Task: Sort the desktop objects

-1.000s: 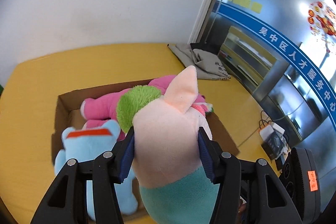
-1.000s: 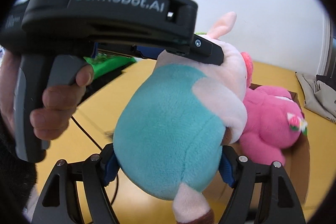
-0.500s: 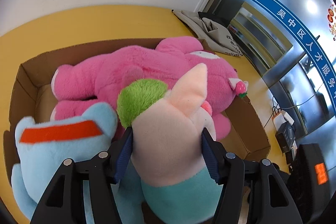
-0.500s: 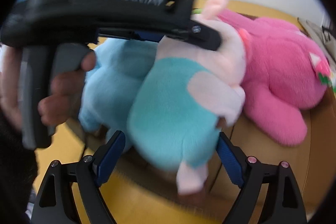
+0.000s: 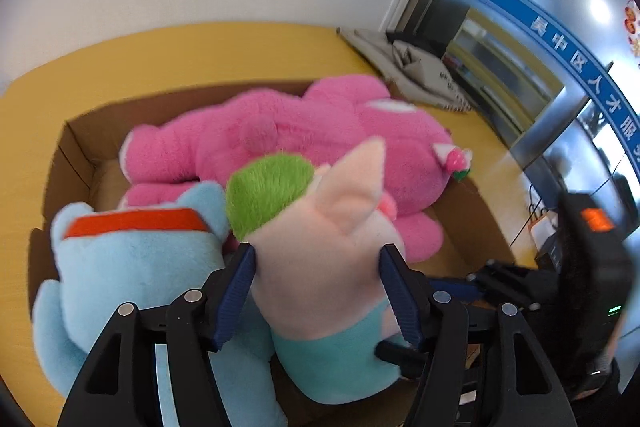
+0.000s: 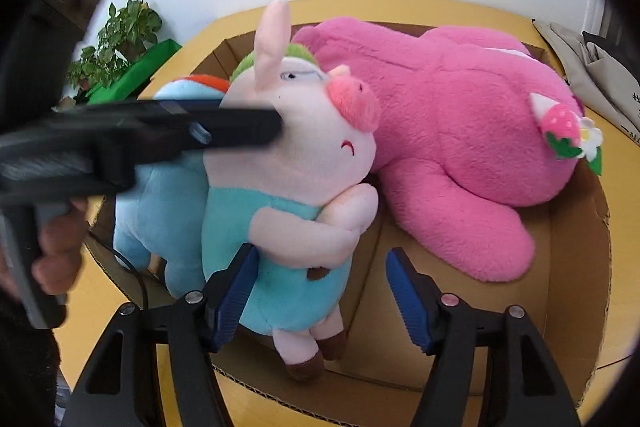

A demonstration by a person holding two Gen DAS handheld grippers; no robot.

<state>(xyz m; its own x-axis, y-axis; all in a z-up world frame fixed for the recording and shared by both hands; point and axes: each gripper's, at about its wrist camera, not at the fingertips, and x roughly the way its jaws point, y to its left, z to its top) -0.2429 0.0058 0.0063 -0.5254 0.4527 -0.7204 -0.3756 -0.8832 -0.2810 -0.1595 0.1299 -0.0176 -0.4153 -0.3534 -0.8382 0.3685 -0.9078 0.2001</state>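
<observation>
The left gripper was clamped on the head of the pig toy, pads pressed into both sides. The pig hung upright inside the cardboard box, long axis vertical, feet low near the front wall, wedged btwn the blue toy on its left and the pink toy behind and to the right. The right gripper was spread wide, nothing btwn its pads; the pig's body sat against its left pad only, w/ bare box floor ahead. The left gripper alone bore the pig, gripping from straight above, so letting go would prob. drop it feet-first.
</observation>
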